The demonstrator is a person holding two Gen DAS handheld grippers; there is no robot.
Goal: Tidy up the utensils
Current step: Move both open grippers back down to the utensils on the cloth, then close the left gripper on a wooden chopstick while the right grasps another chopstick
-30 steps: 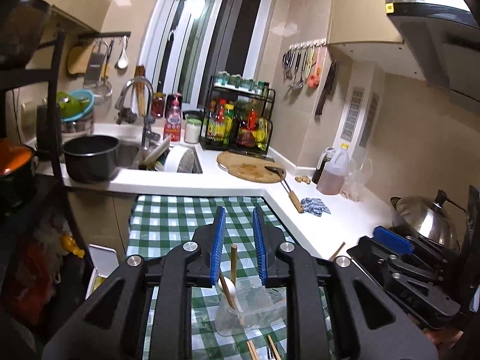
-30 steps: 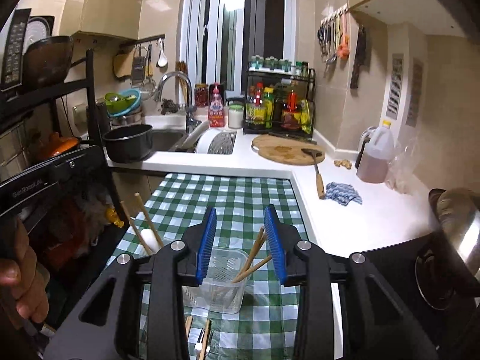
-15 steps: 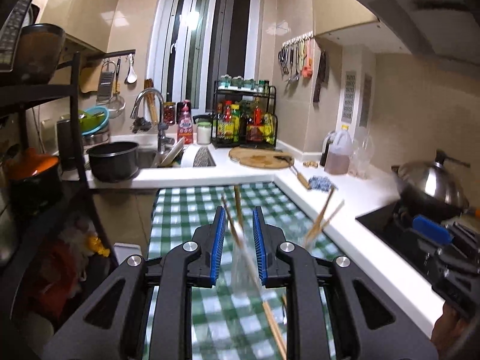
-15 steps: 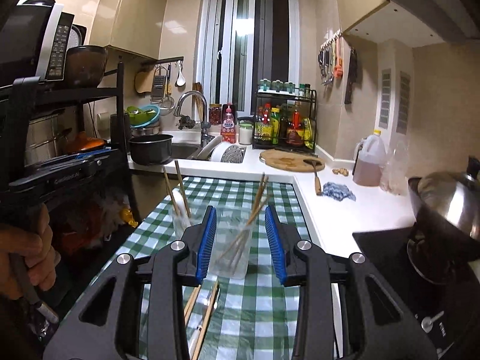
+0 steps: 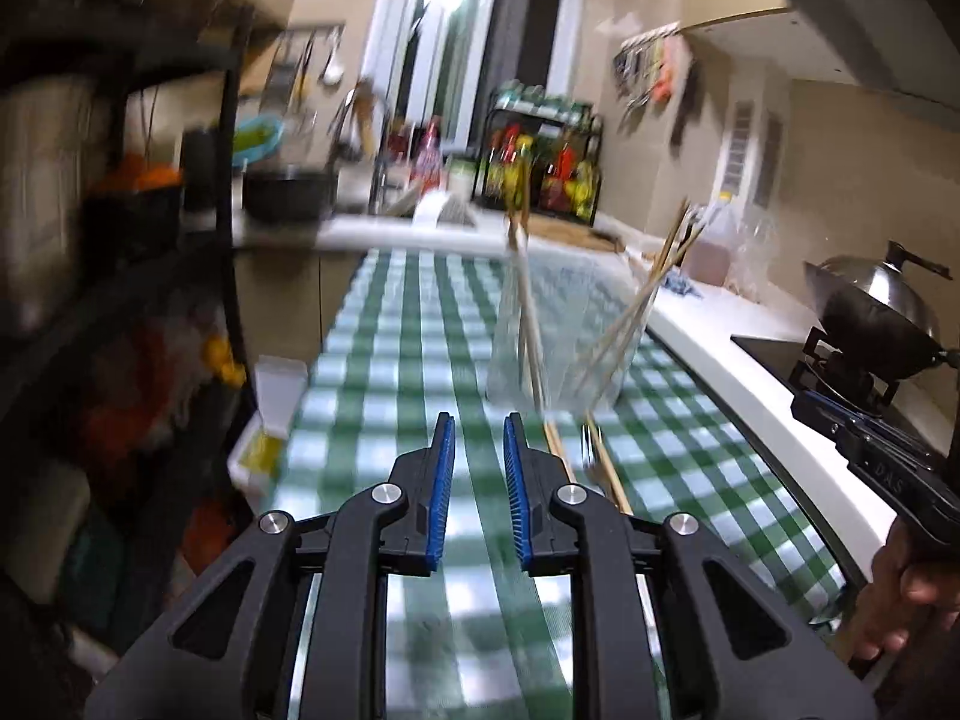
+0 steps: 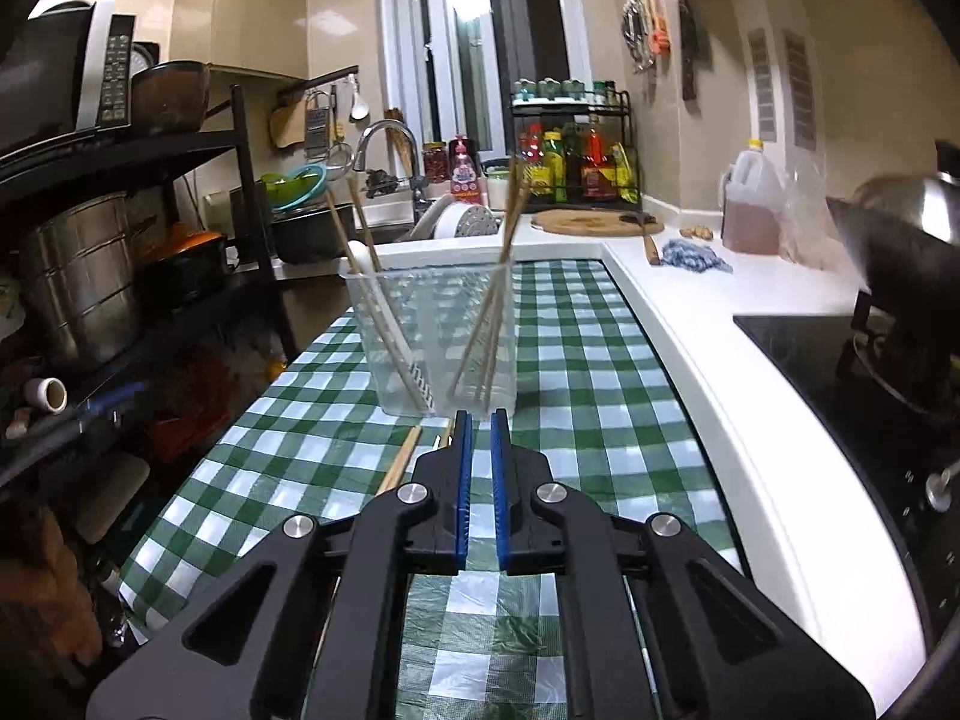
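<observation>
Both grippers have pulled back and dropped low over the green checked tablecloth (image 6: 600,360). The right gripper (image 6: 477,438), spread half a second ago, now has its jaws almost together on nothing. The left gripper (image 5: 478,441) stays narrowly parted and empty; its view is blurred by motion. The clear container (image 6: 435,336) stands just ahead with chopsticks (image 6: 486,300) upright inside. Loose chopsticks (image 6: 402,459) remain on the cloth, so sorting appears unfinished.

Ahead of the right gripper (image 6: 477,420) the clear container (image 6: 438,336) blocks the middle of the checked cloth (image 6: 588,360), chopsticks (image 6: 372,276) leaning out of it left and right. Loose chopsticks (image 6: 401,461) lie just left of its fingertips. Bare cloth runs open to the right, up to the white counter edge (image 6: 708,372); a black rack (image 6: 180,252) walls the left.
</observation>
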